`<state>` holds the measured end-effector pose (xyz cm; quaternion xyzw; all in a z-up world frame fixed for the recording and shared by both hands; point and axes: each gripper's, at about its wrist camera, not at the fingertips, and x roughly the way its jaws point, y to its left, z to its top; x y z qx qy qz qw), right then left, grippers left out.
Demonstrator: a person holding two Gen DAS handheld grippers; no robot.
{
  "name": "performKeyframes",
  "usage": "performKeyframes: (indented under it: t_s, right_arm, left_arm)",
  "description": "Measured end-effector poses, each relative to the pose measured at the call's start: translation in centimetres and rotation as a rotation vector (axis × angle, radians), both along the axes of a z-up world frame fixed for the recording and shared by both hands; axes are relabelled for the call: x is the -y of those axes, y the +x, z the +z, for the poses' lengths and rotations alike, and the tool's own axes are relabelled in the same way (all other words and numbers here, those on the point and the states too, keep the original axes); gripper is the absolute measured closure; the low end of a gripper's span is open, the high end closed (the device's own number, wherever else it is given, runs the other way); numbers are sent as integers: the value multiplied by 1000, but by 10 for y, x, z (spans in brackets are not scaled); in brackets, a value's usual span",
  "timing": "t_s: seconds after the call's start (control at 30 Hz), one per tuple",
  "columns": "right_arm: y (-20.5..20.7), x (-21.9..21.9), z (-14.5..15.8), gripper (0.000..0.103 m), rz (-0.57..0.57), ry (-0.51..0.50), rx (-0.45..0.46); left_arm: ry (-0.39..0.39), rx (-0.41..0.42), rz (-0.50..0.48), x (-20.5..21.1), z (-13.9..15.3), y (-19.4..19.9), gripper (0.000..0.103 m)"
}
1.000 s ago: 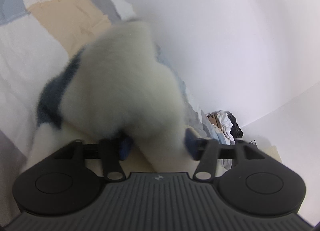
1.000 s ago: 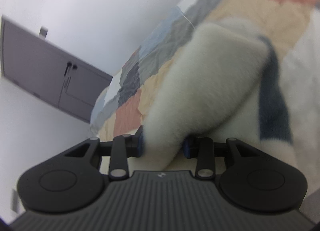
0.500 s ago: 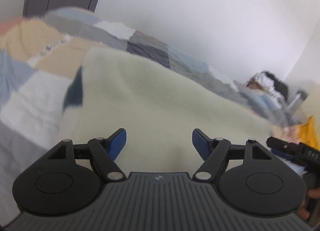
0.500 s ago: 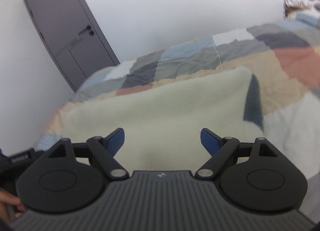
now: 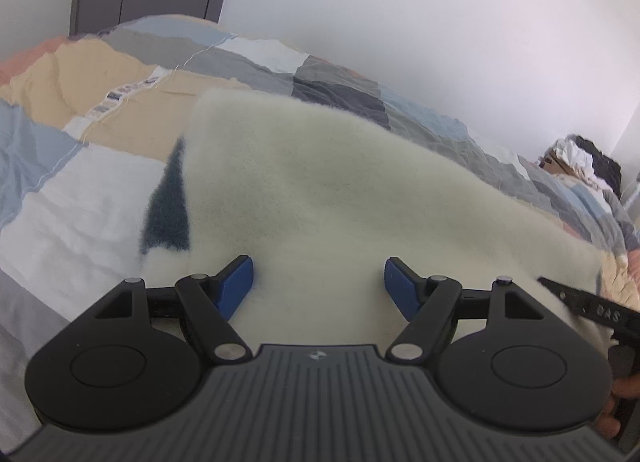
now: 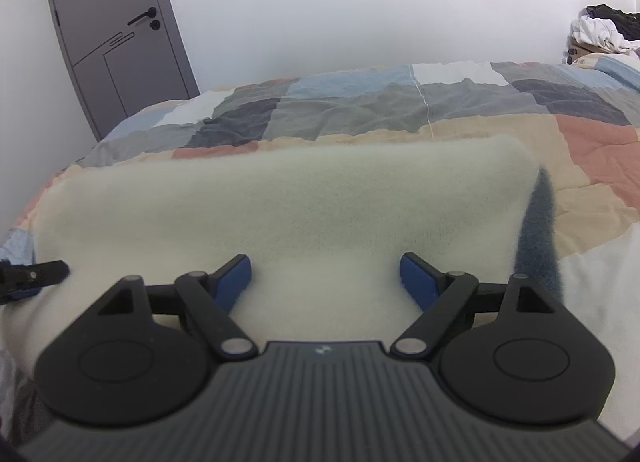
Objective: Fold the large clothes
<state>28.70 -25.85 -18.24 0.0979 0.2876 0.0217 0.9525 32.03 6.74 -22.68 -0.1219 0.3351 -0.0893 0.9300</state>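
A cream fleece garment point(image 5: 328, 190) with a dark blue part point(image 5: 166, 214) lies folded flat on the patchwork bed. It also shows in the right wrist view point(image 6: 288, 214), its blue part point(image 6: 538, 238) at the right edge. My left gripper point(image 5: 319, 288) is open and empty just above the garment's near edge. My right gripper point(image 6: 325, 282) is open and empty above the same near edge. The right gripper's tip point(image 5: 592, 312) shows at the right in the left wrist view. The left gripper's tip point(image 6: 32, 274) shows at the left in the right wrist view.
The patchwork quilt point(image 6: 360, 110) covers the bed up to a white wall. A grey door point(image 6: 112, 30) stands at the back left. A pile of white and dark clothes point(image 6: 604, 28) lies at the bed's far right end, also in the left wrist view point(image 5: 580, 158).
One second ago both grippers were shut on the lifted fleece. They have let it go and opened. The garment now lies flat and both grippers have pulled back a little.
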Motion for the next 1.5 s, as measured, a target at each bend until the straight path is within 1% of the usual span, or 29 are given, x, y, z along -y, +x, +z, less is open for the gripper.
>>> performKeyframes:
  t_s: [0.1,0.2,0.37,0.47,0.53,0.6,0.73,0.8,0.83,0.9,1.0,1.03,1.2,1.27,1.33,1.4,1.5]
  right_arm:
    - [2,0,-4,18,-9,7,5]
    - [-3,-3,-1,18,-15,0,8]
    - [-22,1,8,20,-29,47,12]
    - [-39,1,14,20,-30,67,-2]
    - [-53,-2,18,20,-22,68,-5]
    - [-65,-3,21,20,-3,92,-21]
    - [-81,-8,26,20,22,113,-37]
    - [-84,-8,27,19,30,127,-49]
    - [-85,-9,26,19,38,124,-60]
    - [-86,-9,24,19,40,120,-71]
    - [-85,-9,19,19,35,140,-92]
    - [-85,-9,18,18,33,146,-93]
    - [-82,-10,16,18,26,150,-106]
    - [-81,-9,14,18,21,157,-111]
    - [-81,-8,13,18,16,168,-112]
    - [-81,-7,13,18,10,184,-111]
    - [-82,-9,17,18,23,202,-116]
  left_arm:
    - [-4,1,5,1,3,-6,26]
    - [-19,0,5,0,9,-16,26]
    - [-94,-19,-5,-4,19,-44,26]
    - [-135,-31,-12,-6,21,-66,26]
    - [-159,-46,-6,-6,22,-79,26]
    - [-190,-68,9,-7,21,-86,26]
    - [-286,-149,19,-9,14,-85,24]
    - [-329,-191,5,-11,8,-83,20]
    - [-360,-211,22,-14,4,-83,20]
    - [-451,-271,58,-23,-8,-81,18]
    - [-637,-356,108,-41,-32,-74,17]
    - [-684,-376,129,-46,-39,-71,17]
    - [-877,-416,221,-62,-69,-60,16]
    - [-907,-387,266,-67,-71,-56,16]
    - [-920,-351,295,-70,-72,-51,16]
    - [-935,-348,305,-71,-77,-44,18]
    - [-934,-355,305,-70,-81,-39,18]
